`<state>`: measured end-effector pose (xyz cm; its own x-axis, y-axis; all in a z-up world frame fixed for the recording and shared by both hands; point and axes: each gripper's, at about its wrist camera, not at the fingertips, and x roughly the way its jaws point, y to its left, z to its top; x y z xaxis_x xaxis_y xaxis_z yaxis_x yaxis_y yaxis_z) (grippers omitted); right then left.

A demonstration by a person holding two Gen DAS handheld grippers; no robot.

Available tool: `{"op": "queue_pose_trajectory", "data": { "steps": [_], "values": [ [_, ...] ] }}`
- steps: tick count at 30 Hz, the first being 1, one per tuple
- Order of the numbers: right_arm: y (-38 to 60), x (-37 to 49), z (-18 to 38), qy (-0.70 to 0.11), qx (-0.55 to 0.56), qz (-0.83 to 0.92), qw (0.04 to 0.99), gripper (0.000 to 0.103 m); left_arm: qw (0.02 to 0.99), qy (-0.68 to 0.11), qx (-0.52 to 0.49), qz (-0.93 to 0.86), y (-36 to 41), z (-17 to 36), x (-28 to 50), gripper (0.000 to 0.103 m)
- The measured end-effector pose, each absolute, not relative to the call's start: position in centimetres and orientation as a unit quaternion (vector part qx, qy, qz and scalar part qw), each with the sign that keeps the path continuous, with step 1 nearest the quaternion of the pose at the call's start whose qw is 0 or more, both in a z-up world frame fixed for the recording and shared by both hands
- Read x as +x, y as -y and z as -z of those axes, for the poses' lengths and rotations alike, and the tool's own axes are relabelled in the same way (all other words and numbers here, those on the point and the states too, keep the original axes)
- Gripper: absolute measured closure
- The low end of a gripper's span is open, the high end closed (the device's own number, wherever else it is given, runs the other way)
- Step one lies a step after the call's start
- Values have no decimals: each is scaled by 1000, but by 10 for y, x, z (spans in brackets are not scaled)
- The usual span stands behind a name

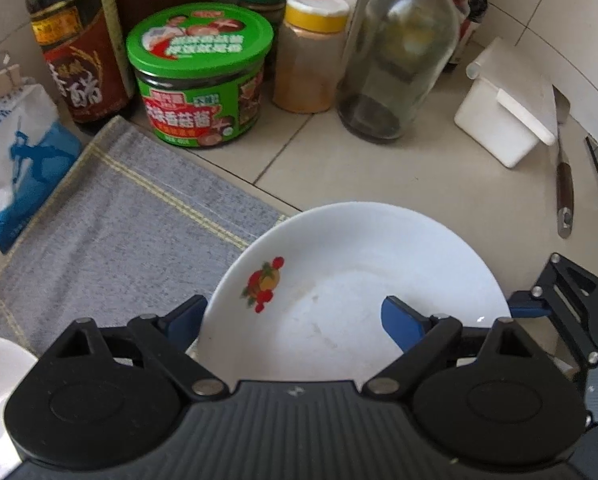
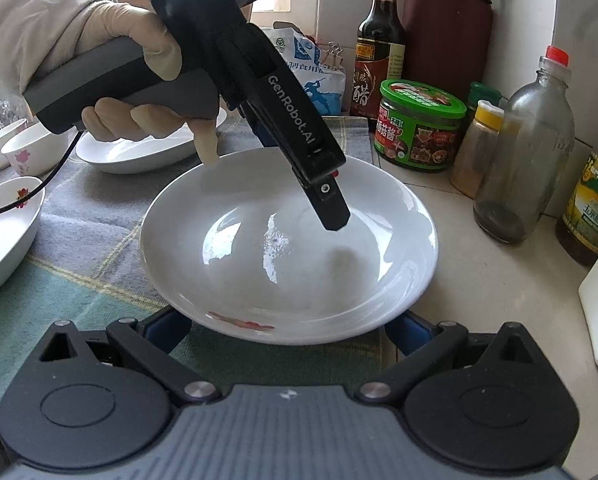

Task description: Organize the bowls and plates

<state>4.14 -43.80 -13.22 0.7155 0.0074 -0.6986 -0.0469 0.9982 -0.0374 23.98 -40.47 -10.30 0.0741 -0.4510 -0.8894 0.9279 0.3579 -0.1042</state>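
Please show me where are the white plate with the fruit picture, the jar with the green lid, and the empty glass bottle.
white plate (image 2: 259, 264), right wrist view, on its bare inner bottom.
green-lidded jar (image 1: 199, 80), left wrist view, on its front side under the lid.
glass bottle (image 1: 399, 52), left wrist view, on the middle of its clear body.

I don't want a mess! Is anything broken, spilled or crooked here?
Nothing is broken or spilled. One odd thing: the plate sits half on the cloth and half on the counter, and its middle looks a bit smudged. The left gripper has one finger inside it and one outside its rim.
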Motion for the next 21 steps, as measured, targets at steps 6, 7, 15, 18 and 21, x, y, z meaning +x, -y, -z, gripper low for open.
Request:
{"op": "queue_pose_trajectory", "data": {
  "steps": [6,7,15,18,21],
  "values": [
    [437,26,123,-390,0,5,921,0,720,-441,232,483,382,82,237,10],
    [437,22,121,-388,3,9,922,0,728,-437,221,480,375,76,235,10],
    [423,5,99,-373,-16,31,927,0,794,-355,179,459,313,28,188,7],
    [408,1,89,-359,-29,41,932,0,822,-308,181,443,285,17,159,6],
    [398,1,82,-357,-20,41,933,0,845,-279,184,418,259,13,133,6]
  ]
}}
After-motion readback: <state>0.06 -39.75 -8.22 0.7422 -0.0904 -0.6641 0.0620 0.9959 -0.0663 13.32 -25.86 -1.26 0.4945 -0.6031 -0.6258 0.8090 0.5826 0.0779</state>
